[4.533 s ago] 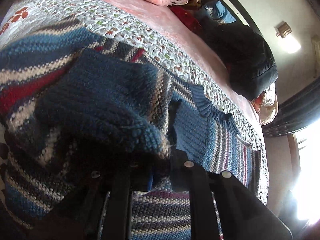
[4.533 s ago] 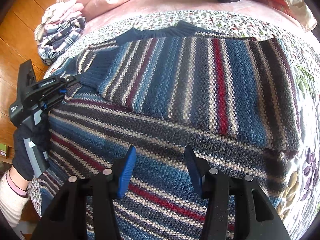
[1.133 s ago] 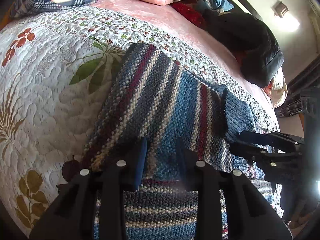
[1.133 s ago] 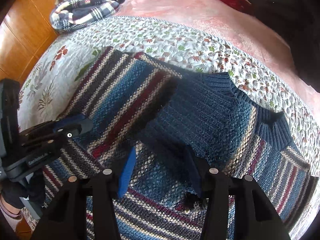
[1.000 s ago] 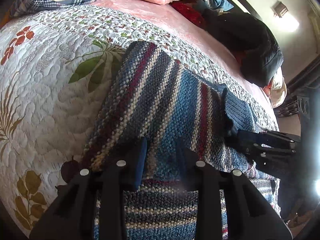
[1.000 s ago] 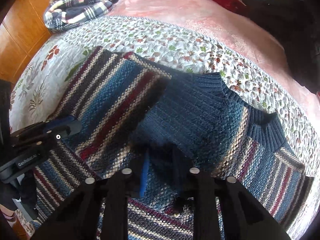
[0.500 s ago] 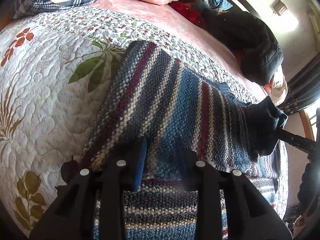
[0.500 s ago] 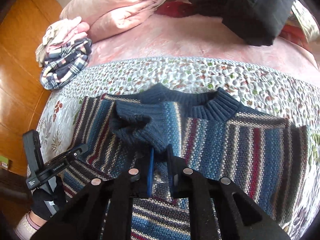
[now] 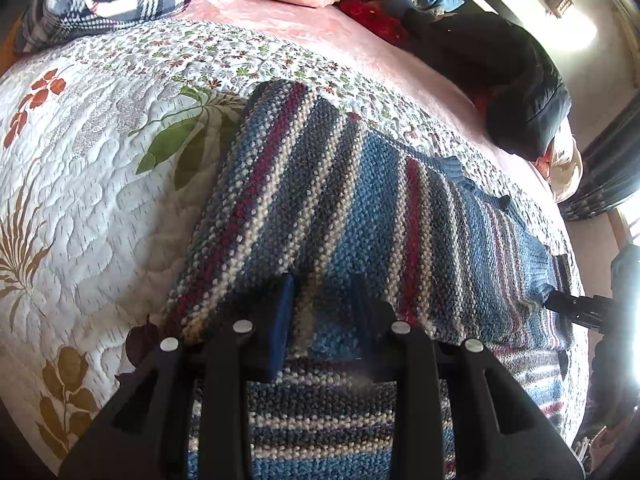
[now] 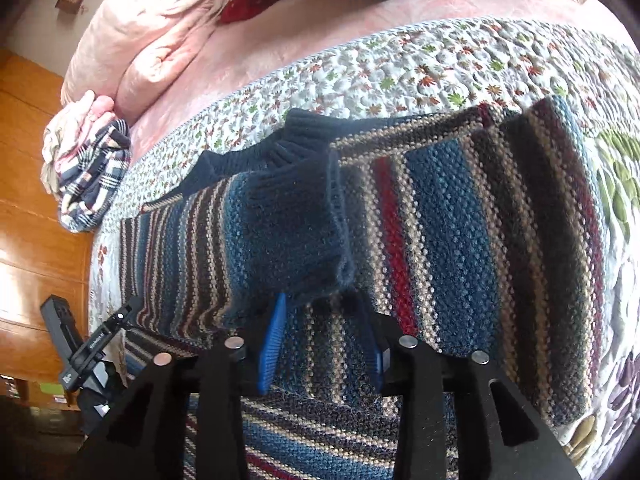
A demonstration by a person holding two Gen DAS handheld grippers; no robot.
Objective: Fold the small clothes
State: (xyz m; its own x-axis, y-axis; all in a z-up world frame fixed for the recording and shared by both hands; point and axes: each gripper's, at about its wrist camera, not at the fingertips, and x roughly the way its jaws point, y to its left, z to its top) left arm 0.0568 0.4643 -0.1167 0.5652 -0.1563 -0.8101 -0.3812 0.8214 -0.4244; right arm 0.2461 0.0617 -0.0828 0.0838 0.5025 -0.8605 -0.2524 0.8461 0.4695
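A striped knit sweater (image 9: pixel 360 220) in blue, red, grey and cream lies flat on the floral quilt (image 9: pixel 100 160). One sleeve is folded across its body, ending in a dark blue ribbed cuff (image 10: pixel 296 232). My right gripper (image 10: pixel 324 320) is open, jaws apart, with the cuff's lower edge resting just ahead of its blue fingertips. In the left wrist view the right gripper (image 9: pixel 560 302) shows at the far right, beside the cuff (image 9: pixel 536 264). My left gripper (image 9: pixel 324 304) is open and low over the sleeve's lower edge. It also shows as the left gripper (image 10: pixel 120 318) at the sweater's left side.
A bundle of plaid clothes (image 10: pixel 88 184) and a pink duvet (image 10: pixel 152 40) lie at the head of the bed. A black jacket (image 9: pixel 500 72) is heaped at the far side. Wood panelling (image 10: pixel 32 220) runs along the left. Bare quilt (image 10: pixel 440 60) lies beyond the sweater.
My right gripper carried the cuff across the sweater's body, stretching the sleeve flat, then opened and let it go. My left gripper stayed in place, open.
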